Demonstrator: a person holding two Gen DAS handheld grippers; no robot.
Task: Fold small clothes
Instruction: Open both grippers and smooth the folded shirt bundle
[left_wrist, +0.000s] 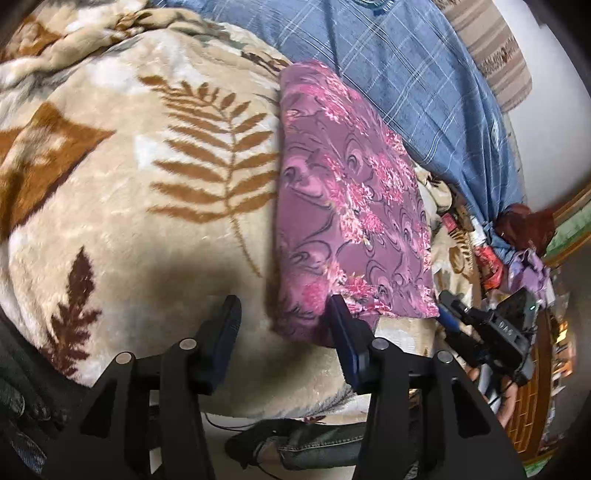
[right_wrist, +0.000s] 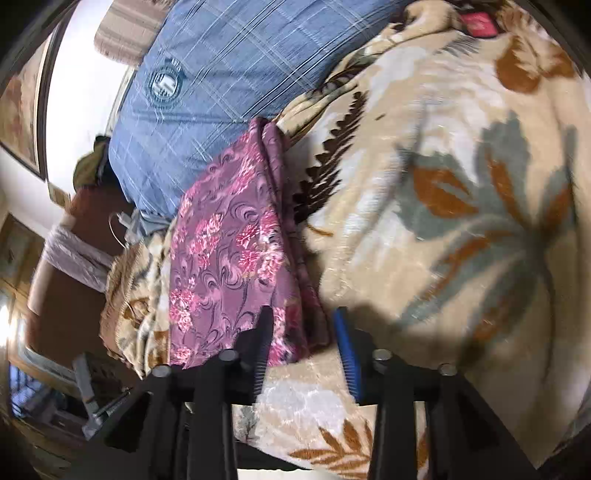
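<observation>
Spread across the whole bed, a plush beige blanket (left_wrist: 122, 236) with brown fern and leaf prints serves as the working surface. On it lies the folded purple floral cloth (left_wrist: 347, 192), a long flat rectangle with pink flower clusters, its edges stacked in layers along one side as the right wrist view shows.

The left gripper (left_wrist: 284, 332) hangs just over the cloth's near corner, jaws partly spread; its right finger sits over the cloth's lower edge while the left finger is over bare blanket. Nothing is pinched between them. The right gripper (right_wrist: 304, 345) stands at the cloth's other near corner, jaws likewise partly apart, the dark finger over the floral print and the blue-padded finger over the blanket just beside the cloth's layered edge. The fabric lies flat beneath rather than clamped.

Beyond the cloth's far end, a blue plaid fabric (left_wrist: 413, 74) with a round emblem lies beside the blanket. A striped tan cushion (left_wrist: 487, 51) sits past that, against a pale wall. Loose coloured clothes (left_wrist: 517, 254) are heaped off the blanket's edge.
</observation>
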